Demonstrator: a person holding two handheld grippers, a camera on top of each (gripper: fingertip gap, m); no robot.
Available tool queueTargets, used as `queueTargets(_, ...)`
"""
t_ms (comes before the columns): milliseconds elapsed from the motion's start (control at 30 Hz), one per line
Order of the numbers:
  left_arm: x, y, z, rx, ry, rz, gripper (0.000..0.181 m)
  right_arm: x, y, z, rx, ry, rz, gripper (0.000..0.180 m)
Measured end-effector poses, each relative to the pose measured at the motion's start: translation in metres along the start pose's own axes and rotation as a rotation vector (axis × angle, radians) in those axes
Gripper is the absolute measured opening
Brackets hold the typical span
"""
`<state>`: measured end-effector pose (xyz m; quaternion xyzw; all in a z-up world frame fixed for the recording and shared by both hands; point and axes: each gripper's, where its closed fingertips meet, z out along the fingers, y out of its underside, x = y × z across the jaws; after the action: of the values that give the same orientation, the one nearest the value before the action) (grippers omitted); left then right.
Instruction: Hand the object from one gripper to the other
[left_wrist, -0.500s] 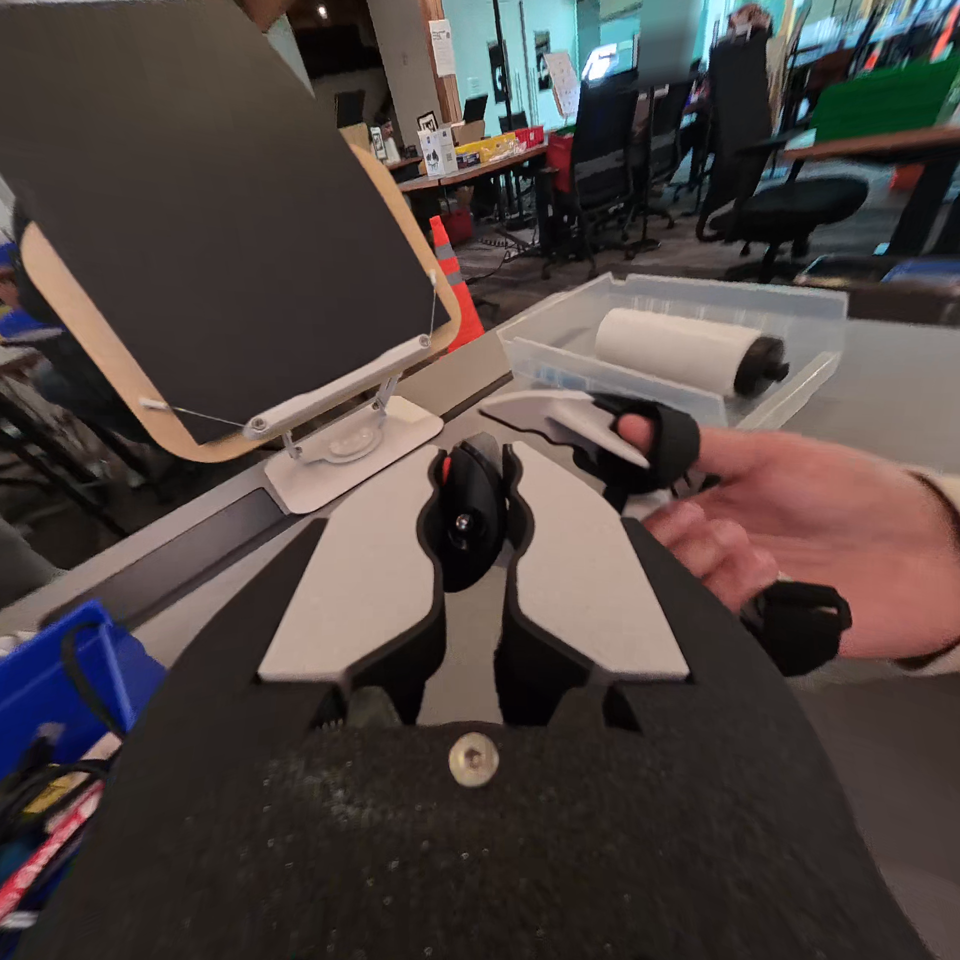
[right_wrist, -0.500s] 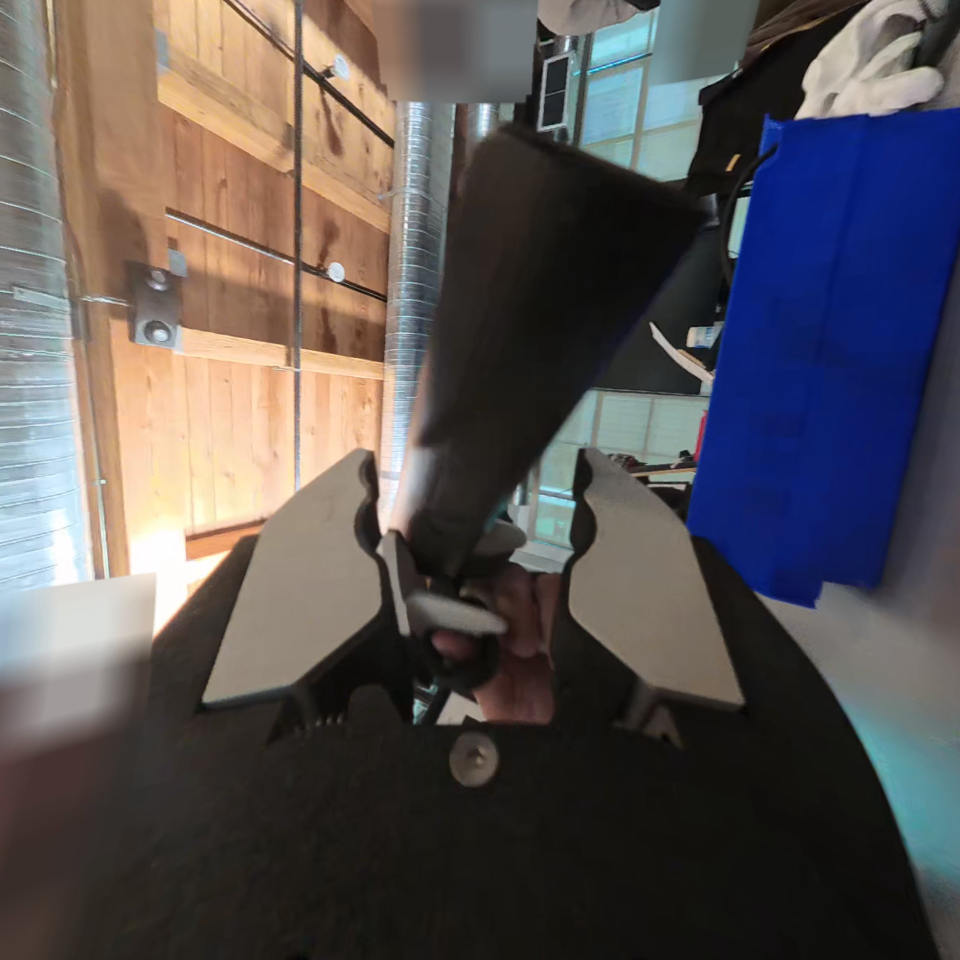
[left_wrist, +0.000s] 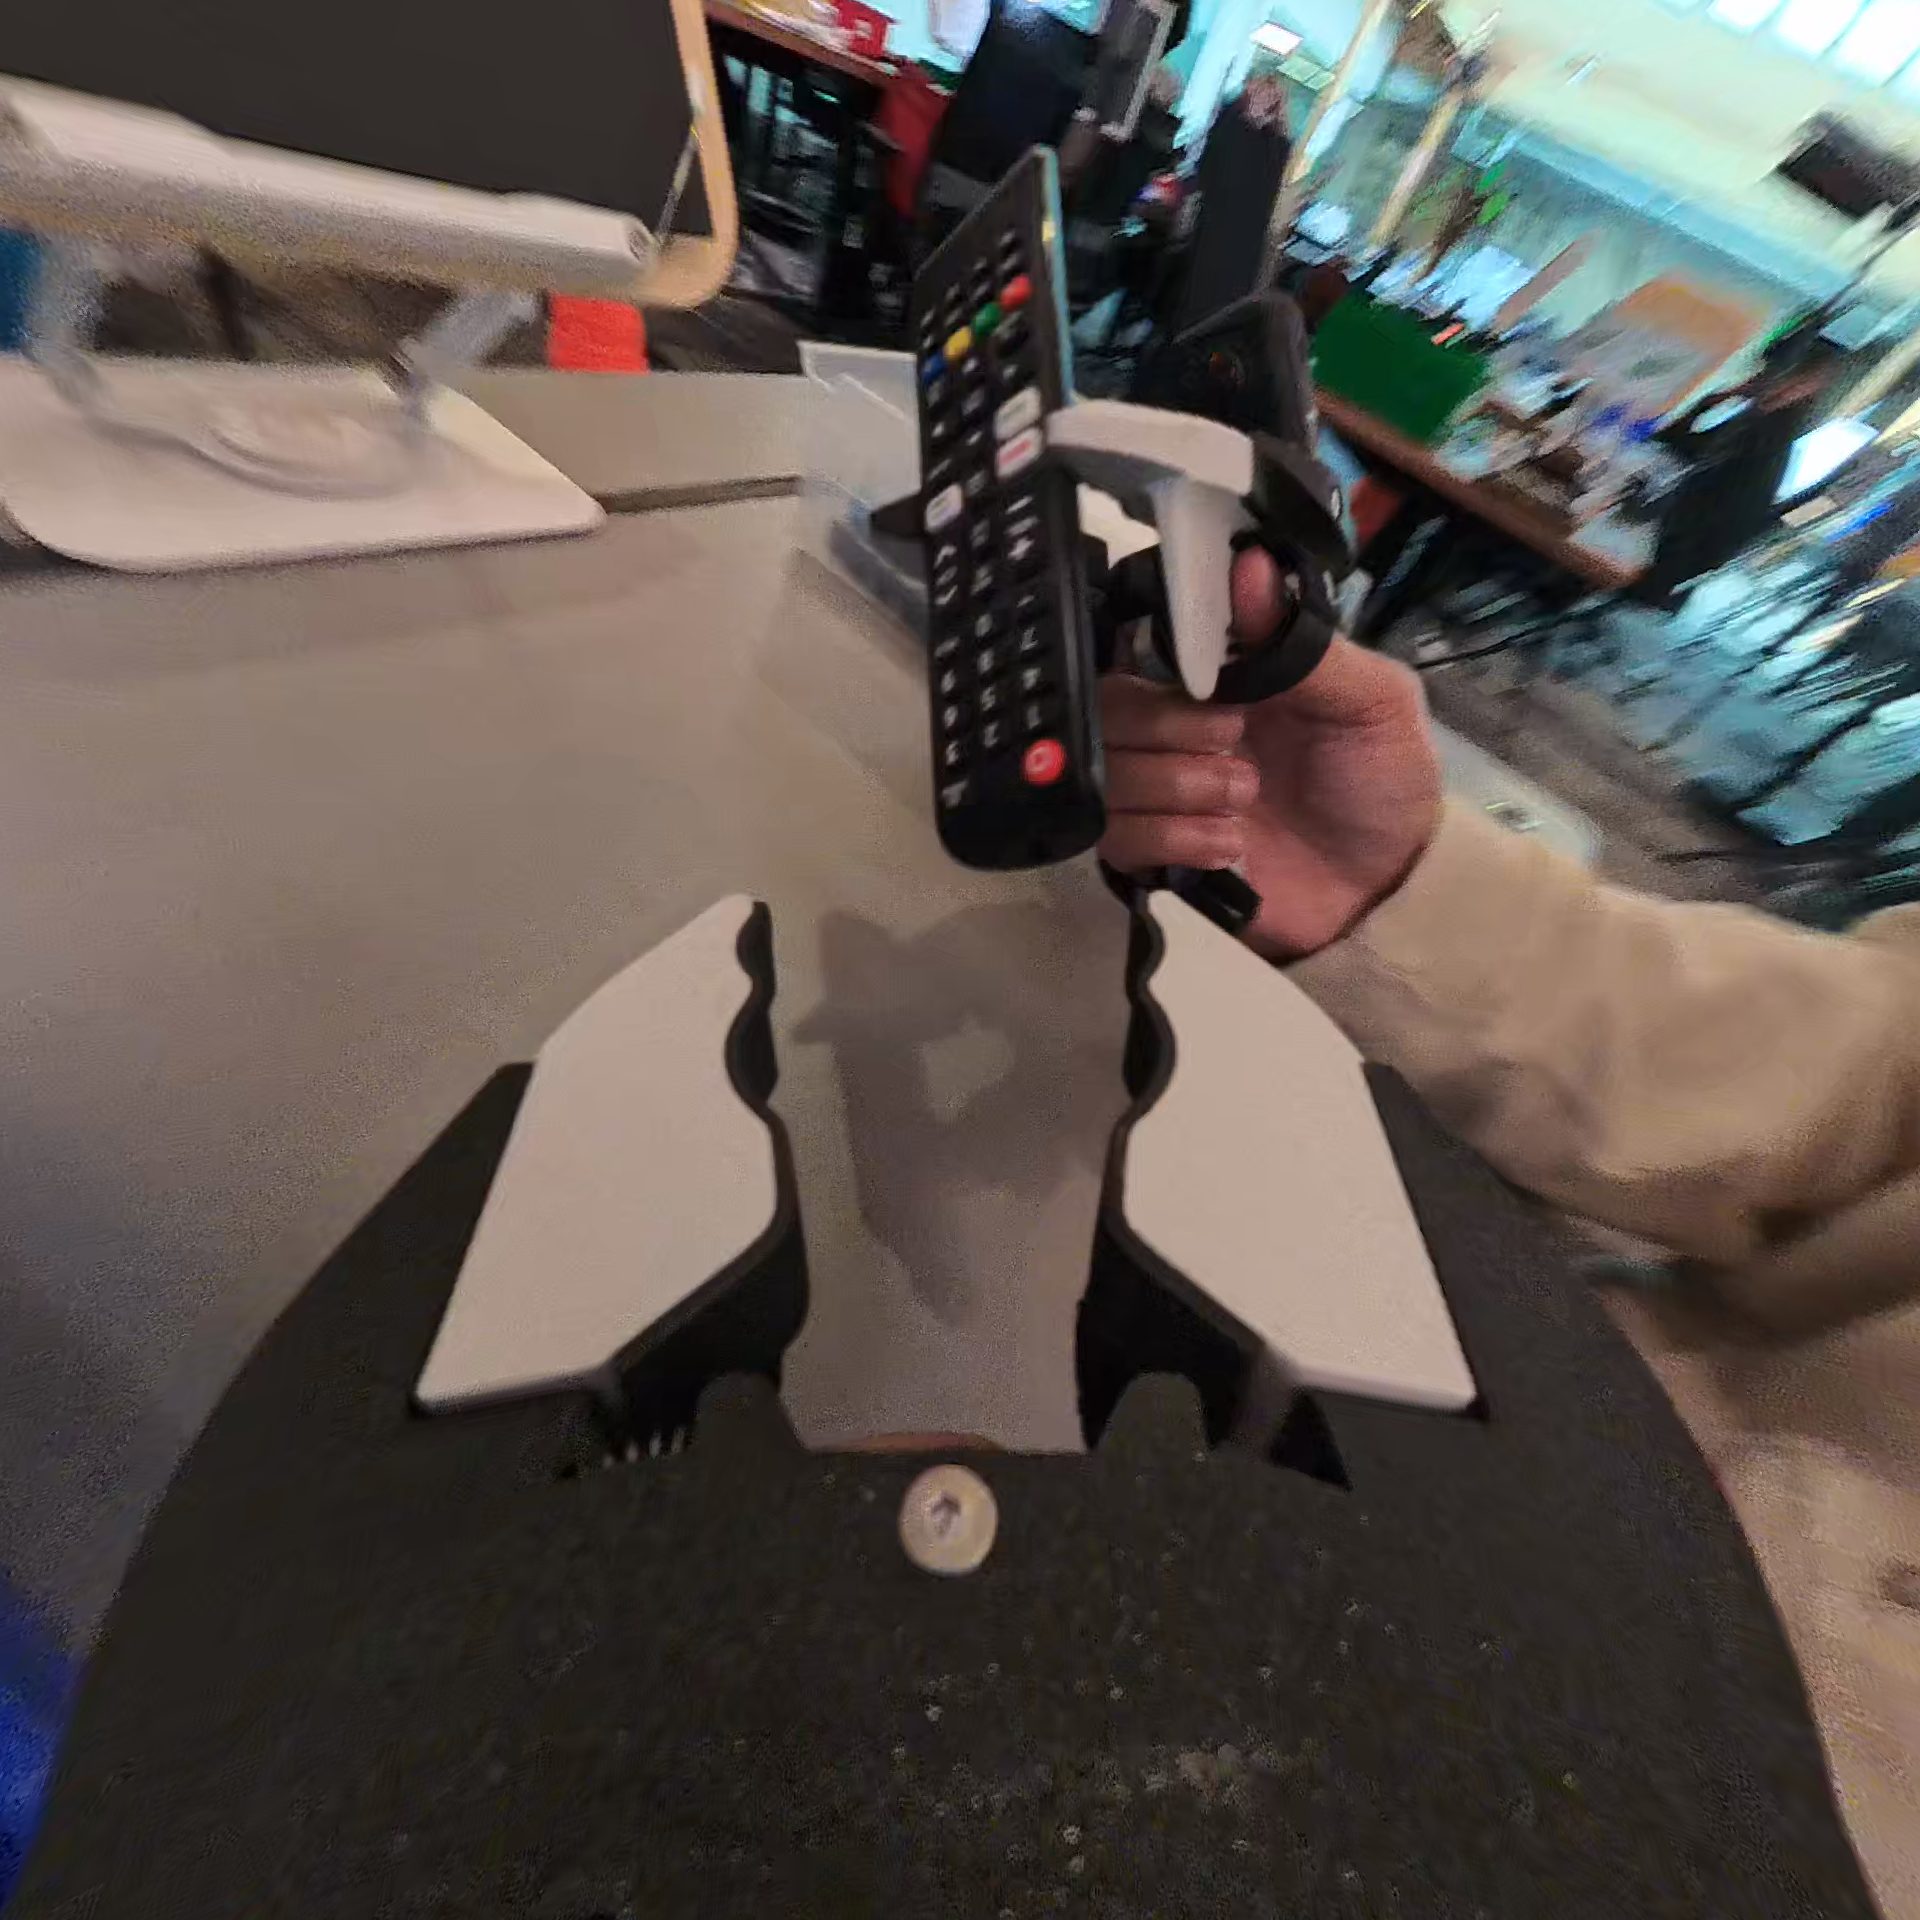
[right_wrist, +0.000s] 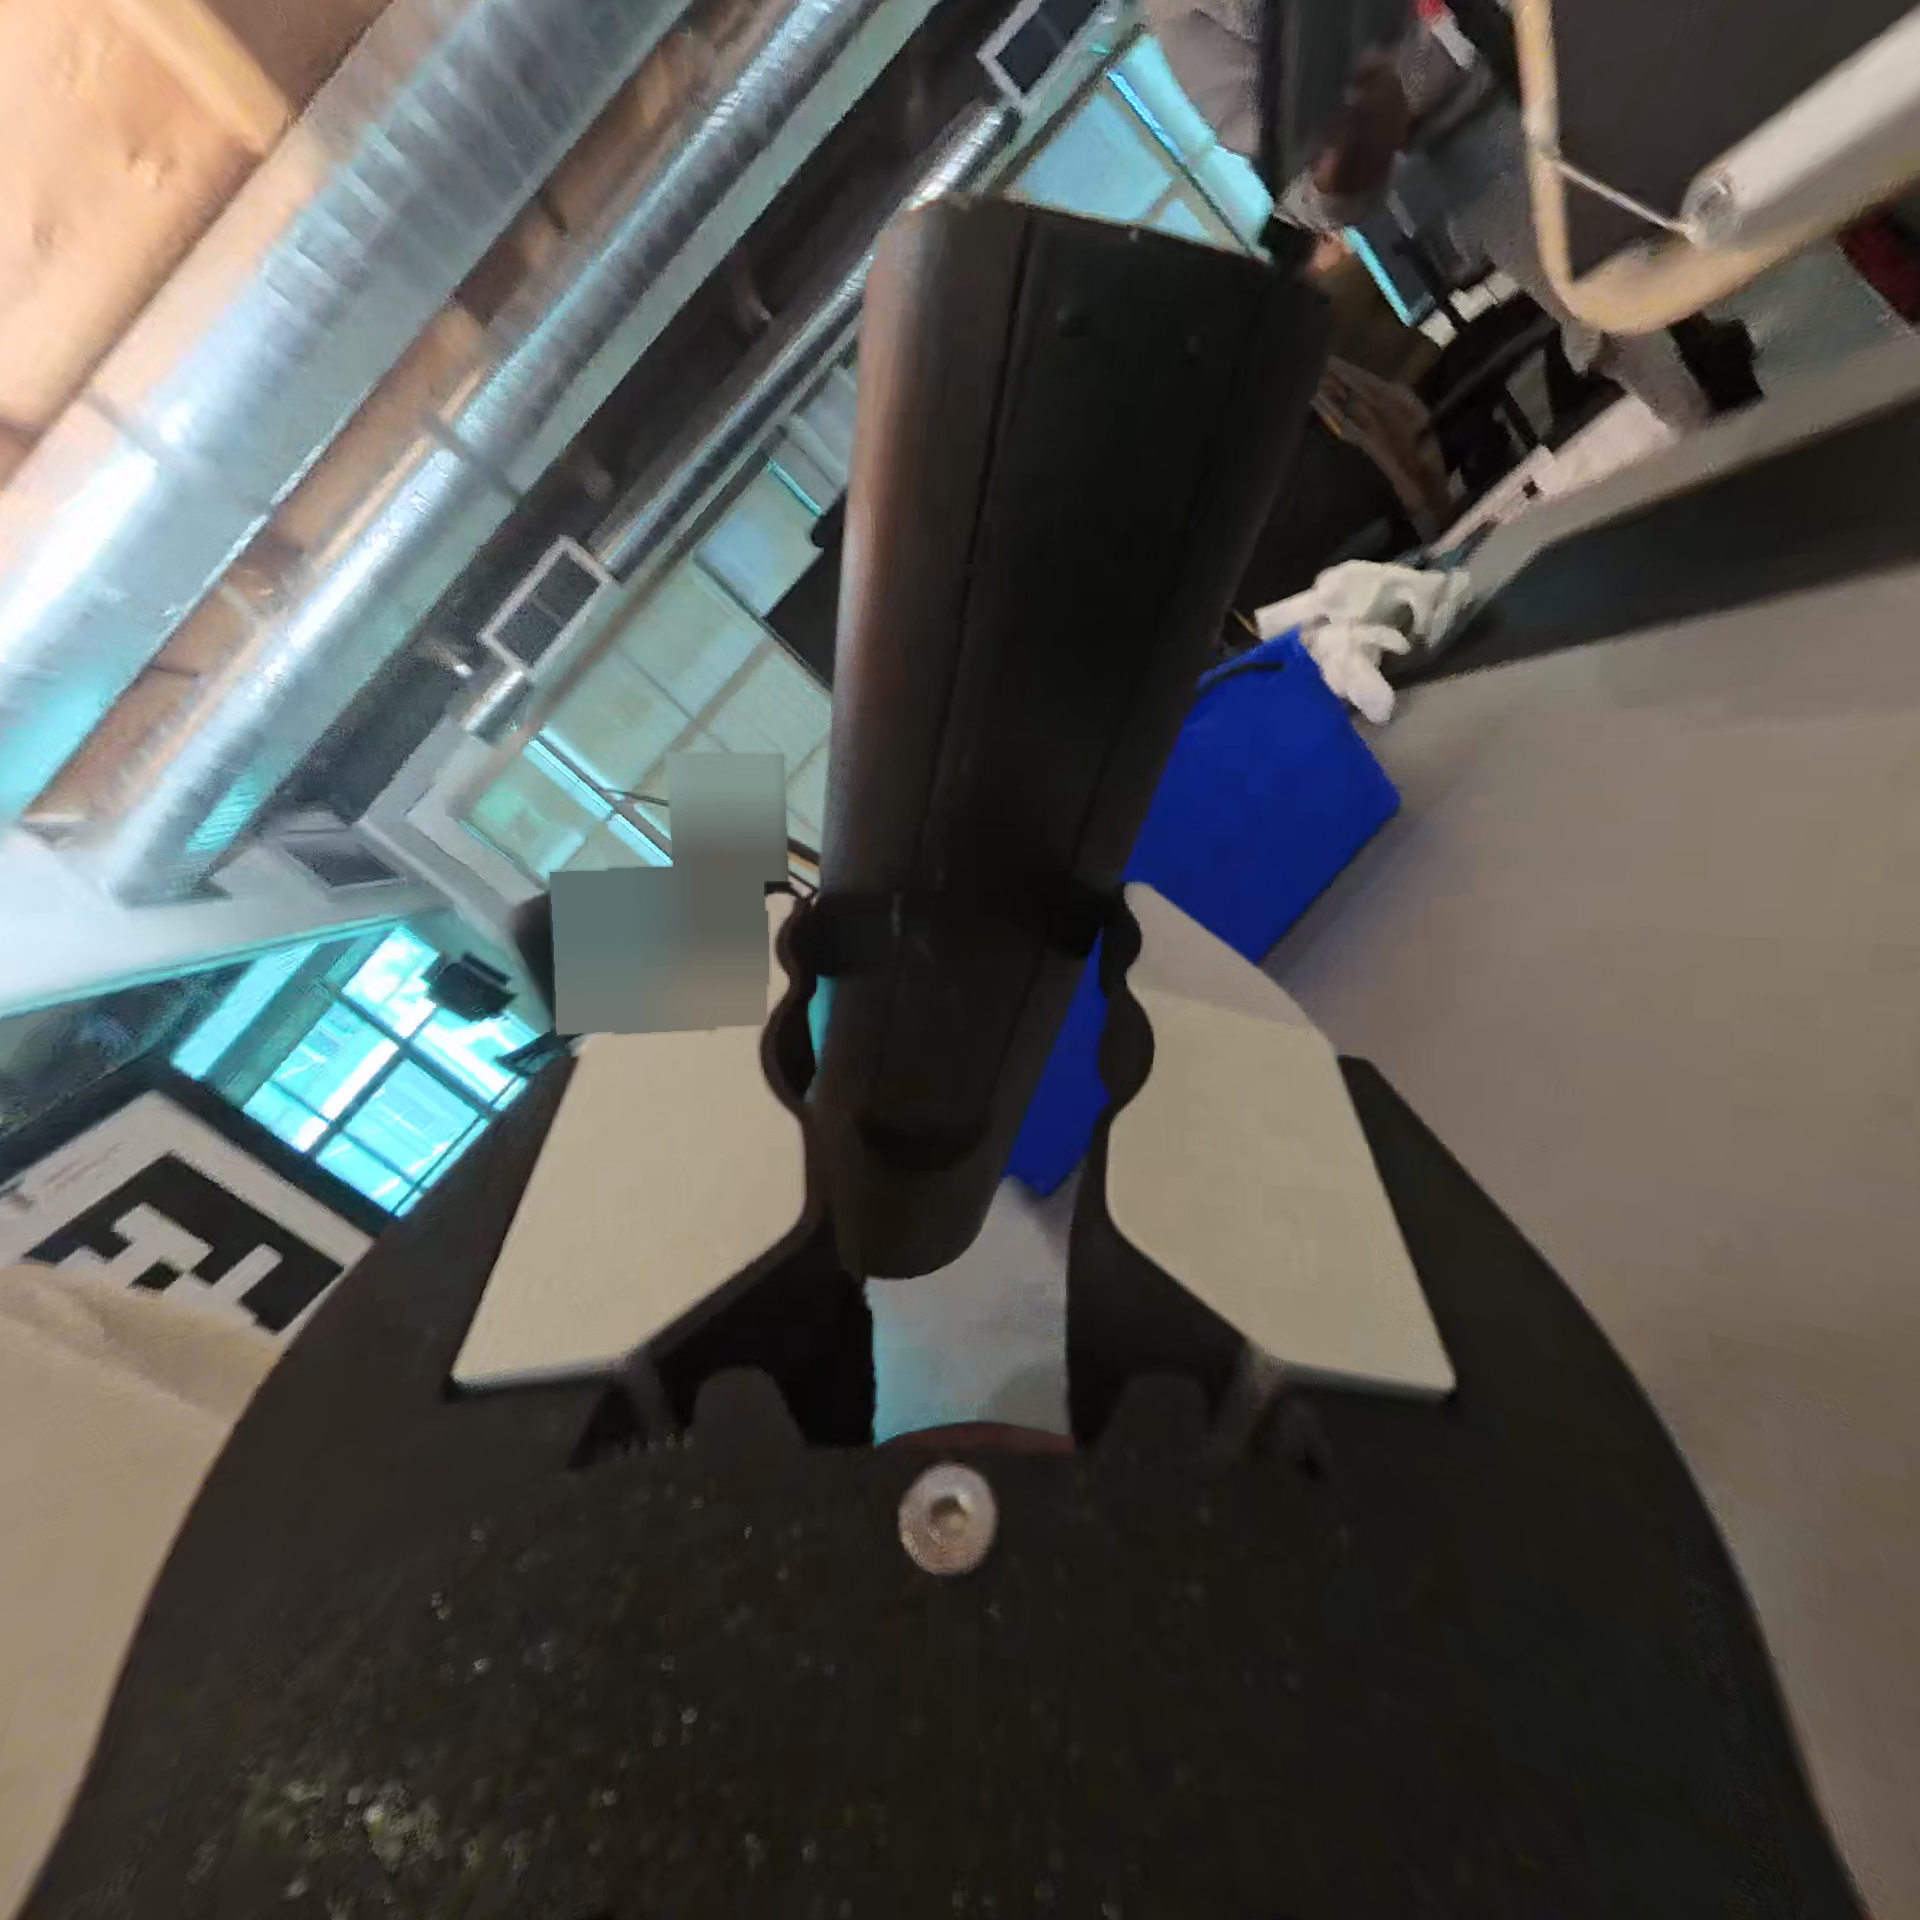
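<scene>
**While gripped by right tongs, remote held upright over grey table**

Where the left wrist view reaches its upper centre, a black remote control (left_wrist: 1003, 540) with coloured buttons, standing nearly upright and clamped at mid-length by the right gripper (left_wrist: 1081, 457). Just right of centre, a hand (left_wrist: 1278, 790) in a beige sleeve wrapped round that gripper's handle. In the lower half of the same frame, the left gripper (left_wrist: 951, 925) spread wide and holding nothing, its white fingers (left_wrist: 644, 1153) apart over the bare grey table (left_wrist: 312, 883), the remote's lower end hanging just above and beyond their tips. At upper left, blurred, a white stand carrying a dark board (left_wrist: 343, 104). In the right wrist view, the remote's plain dark back (right_wrist: 1049, 623) filling the centre, pinched narrow between both jaws. Behind it, right of centre, a blue bin (right_wrist: 1268, 810) on the table, with a white glove (right_wrist: 1371, 623) at its top edge.
</scene>
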<state>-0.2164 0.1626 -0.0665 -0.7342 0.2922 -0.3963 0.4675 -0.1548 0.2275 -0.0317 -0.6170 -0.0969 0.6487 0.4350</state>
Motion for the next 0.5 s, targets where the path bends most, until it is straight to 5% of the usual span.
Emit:
queueTargets(267,0.017,-0.029,0.003,0.265,0.249,-0.348,0.104,-0.023,-0.024,-0.014,0.404,-0.245,0.082,0.053)
queueTargets(500,0.022,-0.039,0.025,0.435,0.215,-0.454,0.099,-0.032,0.007,0.015,0.463,-0.244,0.138,0.053)
